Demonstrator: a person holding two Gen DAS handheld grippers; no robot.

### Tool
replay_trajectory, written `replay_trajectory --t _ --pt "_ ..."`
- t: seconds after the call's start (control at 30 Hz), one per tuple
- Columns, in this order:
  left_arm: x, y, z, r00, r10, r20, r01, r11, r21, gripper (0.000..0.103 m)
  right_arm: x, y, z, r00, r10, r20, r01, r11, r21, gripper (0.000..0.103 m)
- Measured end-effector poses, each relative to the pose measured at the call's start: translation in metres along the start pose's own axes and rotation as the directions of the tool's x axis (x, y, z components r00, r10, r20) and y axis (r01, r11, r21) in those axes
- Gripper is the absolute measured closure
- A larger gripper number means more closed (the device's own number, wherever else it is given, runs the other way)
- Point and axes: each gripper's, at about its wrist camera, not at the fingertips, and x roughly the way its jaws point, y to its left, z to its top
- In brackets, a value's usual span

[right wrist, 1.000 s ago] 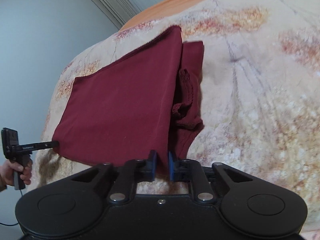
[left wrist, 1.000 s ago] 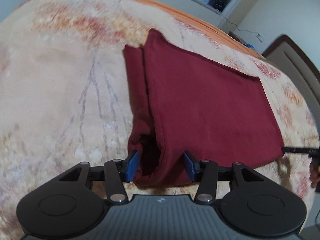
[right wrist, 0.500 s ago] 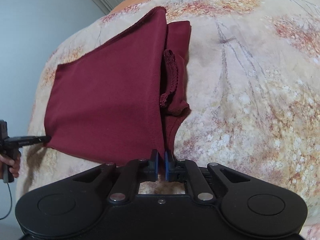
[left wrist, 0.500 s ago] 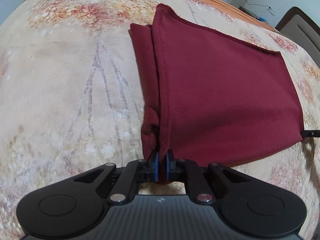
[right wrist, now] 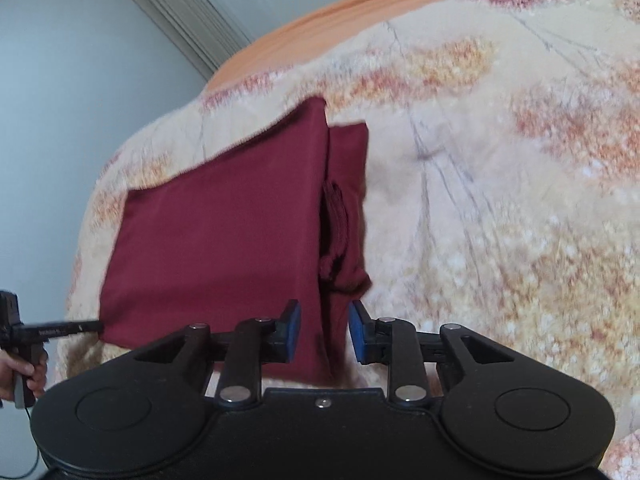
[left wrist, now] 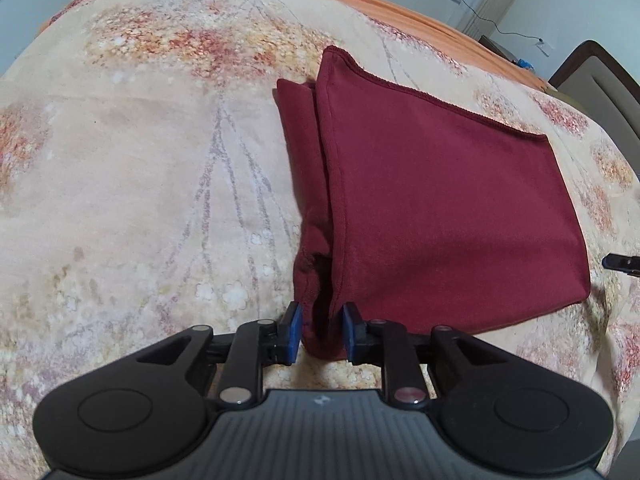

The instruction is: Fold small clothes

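Maroon garment [left wrist: 440,200] lies folded on floral blanket [left wrist: 140,180]; left gripper [left wrist: 320,332] and right gripper [right wrist: 324,330] fingers spread apart, straddling its corners.

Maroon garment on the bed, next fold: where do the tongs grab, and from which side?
Probably the two near corners of the maroon garment, one per tongs. Both left tongs and right tongs are open and already straddle the near hem. Come in low from the near edge: the layered fold bunches up there, offering a raised lip, while the rest lies flat on the floral blanket.

Left claw [left wrist: 320,334] parted, right claw [right wrist: 324,334] parted, both low and level
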Motion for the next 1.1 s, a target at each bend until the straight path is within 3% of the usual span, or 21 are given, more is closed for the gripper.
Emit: replay_trajectory --t 0.13,0.23,0.27,0.33,0.4,0.5,0.53,0.57,0.6,0.63,0.67,0.73,0.8,0.9,0.97,1.0,1.03,1.07,1.1 --pt "-0.004 -0.004 0.01 0.999 0.006 0.032 -0.006 1.0 0.003 0.08 0.004 0.016 0.017 0.999 0.044 0.031 -0.043 0.999 -0.028 0.069" --pt "-0.017 -0.014 0.025 0.994 -0.01 0.107 0.009 1.0 0.008 0.078 0.017 0.036 0.031 0.997 0.076 0.021 -0.074 0.994 -0.078 0.067" --pt "-0.021 -0.019 0.031 0.99 -0.029 0.135 0.028 1.0 0.01 0.075 0.024 0.043 0.035 0.996 0.086 0.014 -0.084 0.992 -0.097 0.065" --pt "-0.023 -0.03 0.043 0.981 -0.08 0.177 0.077 0.997 0.025 0.058 0.039 0.056 0.043 0.994 0.112 -0.002 -0.112 0.986 -0.125 0.062" --pt "-0.015 -0.043 0.054 0.976 -0.124 0.181 0.116 0.992 0.055 0.054 0.056 0.067 0.05 0.989 0.144 -0.026 -0.147 0.98 -0.132 0.06" --pt "0.014 -0.061 0.061 0.98 -0.155 0.123 0.143 0.984 0.103 0.054 0.083 0.077 0.059 0.982 0.173 -0.077 -0.183 0.972 -0.145 0.056" --pt "0.027 -0.062 0.061 0.987 -0.131 0.095 0.12 0.986 0.115 0.054 0.091 0.078 0.063 0.983 0.162 -0.091 -0.175 0.971 -0.161 0.056" --pt "0.04 -0.062 0.062 0.995 -0.075 0.07 0.065 0.99 0.129 0.054 0.097 0.08 0.066 0.991 0.101 -0.087 -0.117 0.973 -0.2 0.057" --pt "0.05 -0.058 0.064 0.998 -0.015 0.059 0.007 0.991 0.131 0.063 0.102 0.079 0.07 0.998 0.021 -0.067 -0.036 0.972 -0.234 0.057" --pt "0.051 -0.054 0.068 0.997 0.002 0.072 -0.01 0.994 0.11 0.07 0.103 0.075 0.077 0.999 -0.031 -0.037 0.021 0.972 -0.233 0.057" --pt "0.048 -0.05 0.073 0.994 -0.022 0.106 0.014 0.997 0.079 0.069 0.101 0.07 0.084 0.999 -0.037 -0.002 0.036 0.978 -0.206 0.057" --pt "0.04 -0.046 0.087 0.98 -0.077 0.181 0.07 0.996 0.046 0.051 0.096 0.064 0.1 0.998 0.01 0.061 0.0 0.987 -0.16 0.057" --pt "0.044 -0.047 0.105 0.973 -0.092 0.212 0.082 0.995 0.056 0.048 0.102 0.064 0.115 0.996 0.044 0.078 -0.031 0.988 -0.152 0.056" --pt "0.069 -0.049 0.14 0.977 -0.066 0.2 0.049 0.995 0.087 0.048 0.126 0.059 0.139 0.997 0.053 0.052 -0.045 0.989 -0.143 0.058" --pt "0.087 -0.043 0.163 0.983 -0.006 0.185 -0.01 0.996 0.083 0.05 0.142 0.055 0.151 0.996 -0.079 0.051 0.086 0.984 -0.155 0.072" --pt "0.094 -0.039 0.17 0.983 0.046 0.177 -0.06 0.995 0.076 0.063 0.146 0.054 0.154 0.985 -0.159 0.059 0.167 0.975 -0.149 0.09" --pt "0.096 -0.036 0.174 0.981 0.081 0.177 -0.095 0.993 0.069 0.073 0.145 0.053 0.156 0.979 -0.192 0.073 0.2 0.971 -0.127 0.097" --pt "0.092 -0.036 0.175 0.977 0.082 0.198 -0.097 0.993 0.067 0.073 0.14 0.059 0.154 0.98 -0.171 0.102 0.183 0.975 -0.128 0.093" --pt "0.083 -0.038 0.172 0.971 0.065 0.231 -0.083 0.994 0.073 0.066 0.134 0.068 0.147 0.985 -0.129 0.118 0.148 0.975 -0.163 0.089"
